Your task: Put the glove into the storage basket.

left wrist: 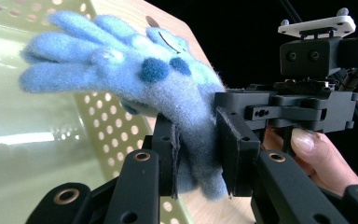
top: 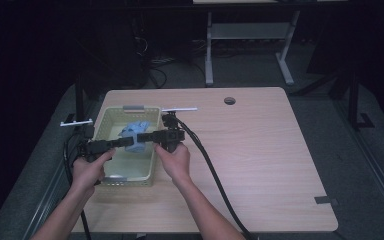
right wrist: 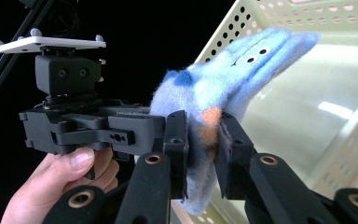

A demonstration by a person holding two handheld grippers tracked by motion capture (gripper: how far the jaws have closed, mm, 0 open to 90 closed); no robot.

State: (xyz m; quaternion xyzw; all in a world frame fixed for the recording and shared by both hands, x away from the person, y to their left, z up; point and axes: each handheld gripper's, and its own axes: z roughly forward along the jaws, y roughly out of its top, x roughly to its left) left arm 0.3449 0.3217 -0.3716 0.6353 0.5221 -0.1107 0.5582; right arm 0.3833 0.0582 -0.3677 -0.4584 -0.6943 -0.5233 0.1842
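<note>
The blue fleece glove (top: 135,136) hung above the pale perforated basket (top: 111,113) near the worktop's (top: 260,150) left edge, pinched from both sides: the left claw (top: 126,141) and right claw (top: 141,137) each clamped on it (cuff end, apparently). Likely mid-lift or mid-lowering; next it needed a steady, matched carry clear of the basket rim. Open worktop lay to the right.

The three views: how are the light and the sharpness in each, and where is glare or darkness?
High view: table evenly lit, room behind very dark, blue glove small and soft. Left gripper view: glove sharp, bright glare streak on the basket wall, black background. Right gripper view: glove sharp, basket wall shiny, the near jaws slightly blurred.
</note>
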